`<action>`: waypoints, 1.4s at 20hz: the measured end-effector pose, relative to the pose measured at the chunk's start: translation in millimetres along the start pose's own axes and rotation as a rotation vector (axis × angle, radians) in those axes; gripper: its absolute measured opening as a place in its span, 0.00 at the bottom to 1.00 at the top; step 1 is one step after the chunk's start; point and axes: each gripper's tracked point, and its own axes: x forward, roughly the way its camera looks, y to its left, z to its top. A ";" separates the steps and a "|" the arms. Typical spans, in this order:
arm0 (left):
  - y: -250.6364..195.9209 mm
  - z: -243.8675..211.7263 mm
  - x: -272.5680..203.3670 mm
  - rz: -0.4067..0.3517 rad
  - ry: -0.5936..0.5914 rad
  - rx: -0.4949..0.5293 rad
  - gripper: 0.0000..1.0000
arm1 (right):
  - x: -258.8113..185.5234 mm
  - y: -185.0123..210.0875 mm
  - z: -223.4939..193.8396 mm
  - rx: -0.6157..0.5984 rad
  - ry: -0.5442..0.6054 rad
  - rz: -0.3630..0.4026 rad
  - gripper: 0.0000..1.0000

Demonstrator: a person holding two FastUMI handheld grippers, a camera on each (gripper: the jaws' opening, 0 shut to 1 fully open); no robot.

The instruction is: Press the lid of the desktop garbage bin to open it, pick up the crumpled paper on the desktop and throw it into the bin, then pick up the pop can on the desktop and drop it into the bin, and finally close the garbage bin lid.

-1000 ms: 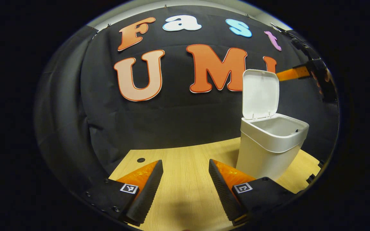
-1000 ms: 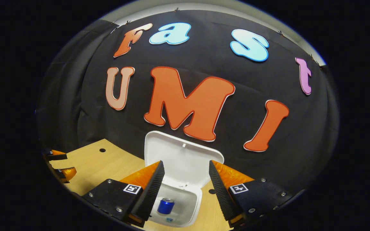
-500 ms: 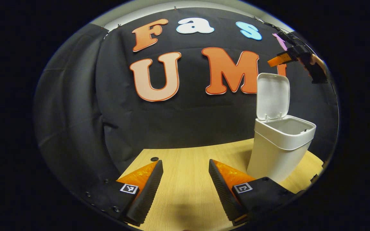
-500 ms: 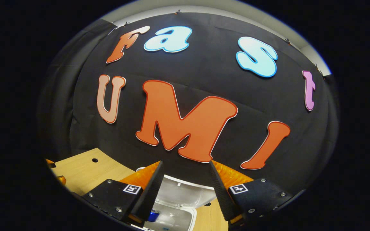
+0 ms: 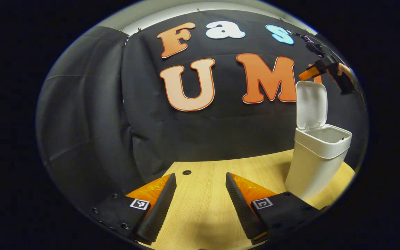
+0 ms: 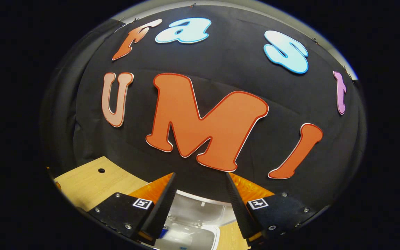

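Both released: the right hand-held gripper (image 6: pixel 200 205) has risen over the upright lid (image 5: pixel 311 104); the bin (image 5: pixel 316 163) has slid toward 3 o'clock past the left hand-held gripper (image 5: pixel 200 205).

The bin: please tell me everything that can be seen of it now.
The bin is white, looks like smooth plastic and narrows toward its base. It stands upright on the wooden table, near the black cloth wall. Its hinged lid is open, raised almost vertical at the back. A small dark catch sits on the front rim. The right gripper hovers just above the lid's top edge; whether it touches is unclear. In the right gripper view, something blue lies inside.
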 end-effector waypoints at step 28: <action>-100.4 15.6 13.9 -0.250 -0.001 0.100 0.94 | -98.9 56.9 -171.4 0.201 0.230 0.096 0.80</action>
